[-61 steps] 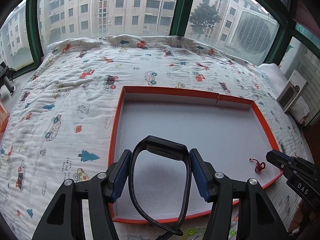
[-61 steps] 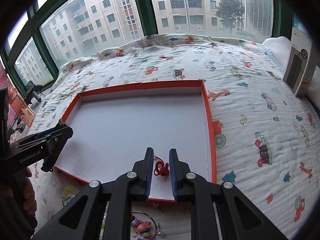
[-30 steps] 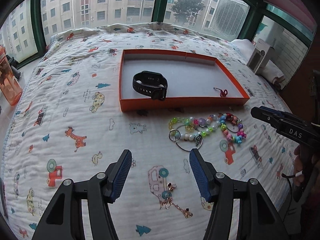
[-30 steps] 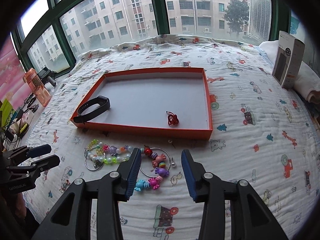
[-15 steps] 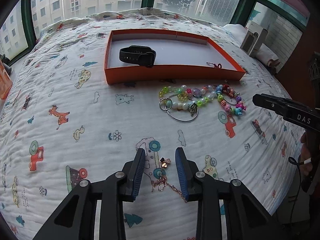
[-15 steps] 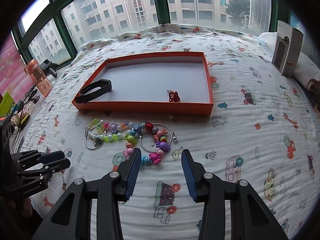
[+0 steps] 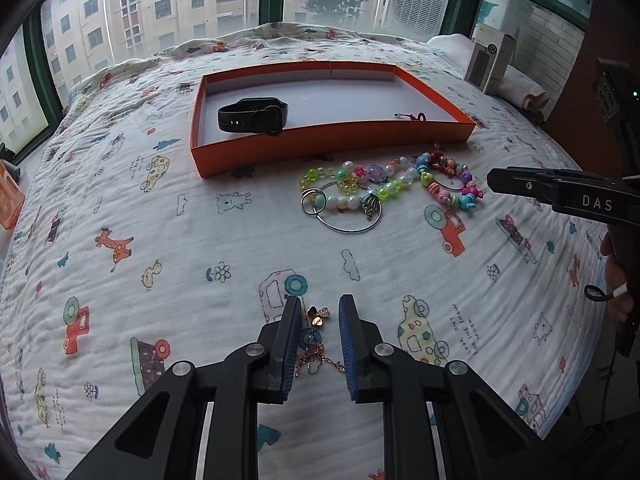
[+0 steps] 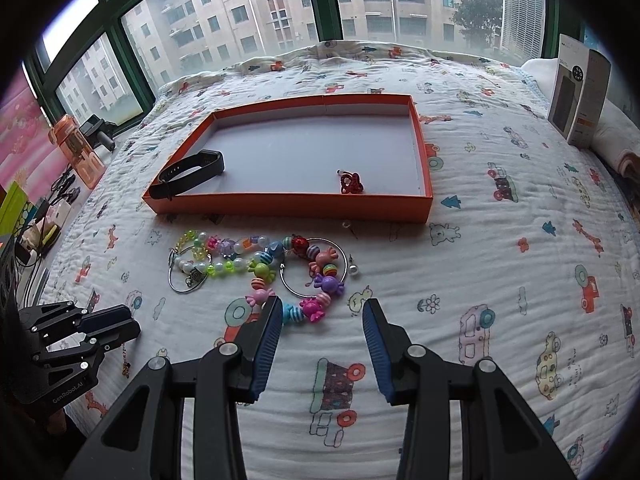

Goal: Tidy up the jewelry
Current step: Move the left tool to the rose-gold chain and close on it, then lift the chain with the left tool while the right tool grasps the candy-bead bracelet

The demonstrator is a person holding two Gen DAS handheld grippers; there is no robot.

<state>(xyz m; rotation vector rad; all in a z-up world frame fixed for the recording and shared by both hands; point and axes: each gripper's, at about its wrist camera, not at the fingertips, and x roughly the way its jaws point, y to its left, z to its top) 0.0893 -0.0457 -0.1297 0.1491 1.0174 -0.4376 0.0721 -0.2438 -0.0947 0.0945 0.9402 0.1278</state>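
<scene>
An orange tray [image 7: 332, 145] [image 8: 288, 202] lies on the quilt and holds a black wristband [image 7: 252, 115] [image 8: 188, 174] and a small red charm [image 7: 418, 116] [image 8: 351, 183]. Beaded bracelets with key rings [image 7: 384, 184] [image 8: 260, 264] lie in front of the tray. My left gripper [image 7: 319, 322] straddles a rose-gold chain with a flower charm [image 7: 318, 316], its jaws narrow but not touching it. My right gripper [image 8: 322, 320] is open and empty just short of the candy-bead bracelet [image 8: 316, 292].
A pearl earring [image 8: 353, 270] lies right of the beads. A grey box [image 8: 580, 92] stands at the far right by a towel. An orange bottle [image 8: 76, 148] and clutter sit off the bed's left edge. Windows run behind.
Both grippers have drawn back from the tray, leaving the wristband and red charm in it. My left gripper has dropped over the gold chain and narrowed its jaws. The right one opened.
</scene>
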